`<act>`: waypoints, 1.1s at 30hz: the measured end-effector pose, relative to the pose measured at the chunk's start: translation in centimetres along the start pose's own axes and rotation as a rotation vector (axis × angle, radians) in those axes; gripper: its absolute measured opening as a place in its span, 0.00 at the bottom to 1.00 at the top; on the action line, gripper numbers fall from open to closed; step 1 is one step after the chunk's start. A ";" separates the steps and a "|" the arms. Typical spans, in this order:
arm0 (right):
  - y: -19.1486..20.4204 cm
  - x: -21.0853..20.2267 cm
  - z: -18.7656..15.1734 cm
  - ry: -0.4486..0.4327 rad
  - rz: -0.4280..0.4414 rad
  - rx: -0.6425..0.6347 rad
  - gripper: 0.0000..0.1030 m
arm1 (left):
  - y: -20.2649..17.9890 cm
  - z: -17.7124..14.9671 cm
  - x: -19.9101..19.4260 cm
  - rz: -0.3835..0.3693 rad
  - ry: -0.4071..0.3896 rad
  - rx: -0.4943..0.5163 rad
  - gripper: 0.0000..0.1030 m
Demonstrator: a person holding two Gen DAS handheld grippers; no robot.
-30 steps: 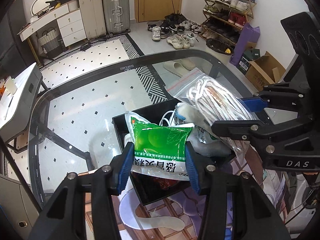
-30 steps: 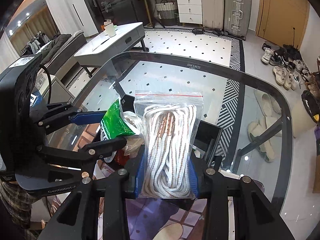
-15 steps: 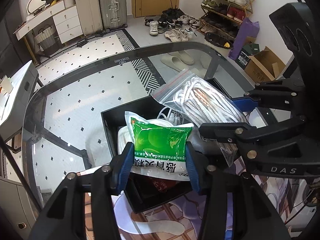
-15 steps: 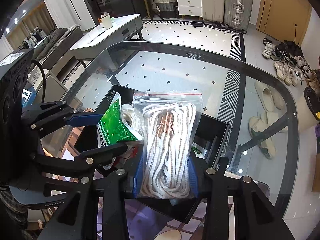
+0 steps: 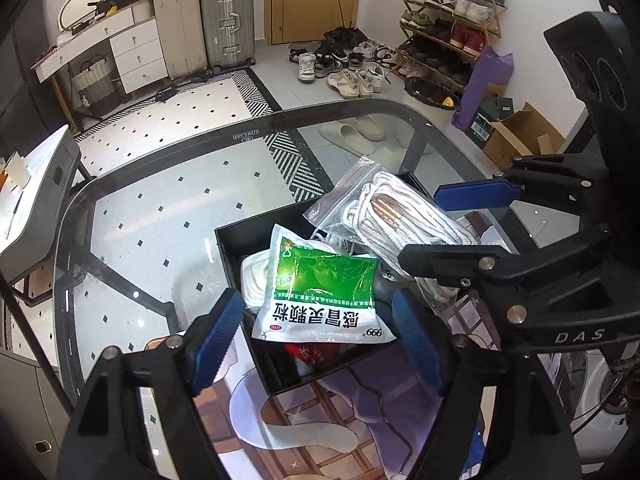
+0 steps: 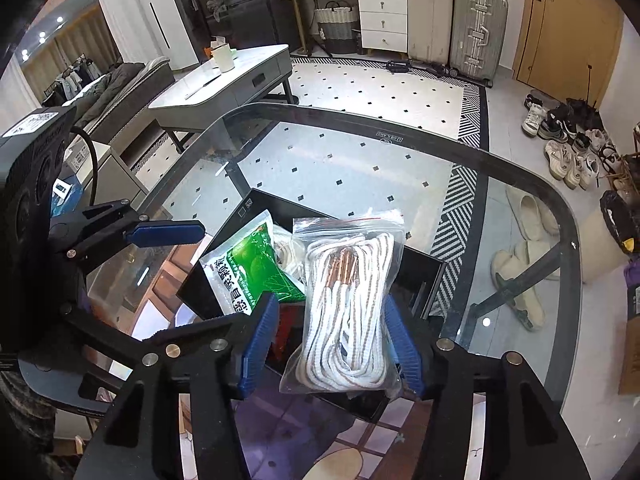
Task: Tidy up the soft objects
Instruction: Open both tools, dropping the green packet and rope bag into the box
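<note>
A black open box (image 5: pixel 230 246) (image 6: pixel 428 276) sits on the glass table. A green and white sachet pack (image 5: pixel 324 292) (image 6: pixel 248 268) lies on top of the soft items in the box, between the spread jaws of my left gripper (image 5: pixel 320 320), which is open and not touching it. A clear zip bag of white rope (image 6: pixel 352 308) (image 5: pixel 396 220) rests over the box between the spread jaws of my right gripper (image 6: pixel 330 344), which is open. More white rope (image 5: pixel 252 276) and a red packet (image 5: pixel 316 358) lie in the box.
The glass table's dark rim (image 6: pixel 520 172) curves around the far side. A printed mat (image 5: pixel 304 432) lies under the box's near end. Beyond the table stand a grey side table (image 6: pixel 224 84), suitcases (image 5: pixel 226 20) and a shoe rack (image 5: pixel 448 16).
Both grippers have opened and let go of their bags. The sachet and the rope bag have dropped onto the box's contents. Both grippers have lowered toward the box.
</note>
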State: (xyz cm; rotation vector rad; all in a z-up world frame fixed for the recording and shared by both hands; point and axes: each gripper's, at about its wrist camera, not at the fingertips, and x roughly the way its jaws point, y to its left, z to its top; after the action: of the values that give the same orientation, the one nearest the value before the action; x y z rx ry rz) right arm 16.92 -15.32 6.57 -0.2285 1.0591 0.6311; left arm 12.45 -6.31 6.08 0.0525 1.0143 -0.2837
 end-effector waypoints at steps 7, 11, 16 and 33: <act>-0.3 -2.1 -0.8 -0.055 -0.006 0.033 0.76 | 0.8 -0.7 -1.9 0.019 -0.052 -0.024 0.93; -0.8 -2.8 -1.5 -0.071 -0.010 0.055 0.81 | 1.2 -1.2 -2.8 0.041 -0.093 -0.034 0.95; -1.6 -3.7 -2.8 -0.104 -0.022 0.097 0.85 | 1.7 -1.8 -3.7 0.070 -0.138 -0.054 1.00; -2.6 -4.7 -8.1 -0.322 -0.022 0.155 0.99 | 1.8 -5.6 -2.5 0.118 -0.243 -0.110 1.00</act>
State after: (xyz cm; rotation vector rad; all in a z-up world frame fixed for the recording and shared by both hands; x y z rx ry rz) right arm 10.85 -22.93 6.37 -0.0019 0.7890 0.5411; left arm 7.04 -3.10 5.01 -0.0219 0.7805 -0.1223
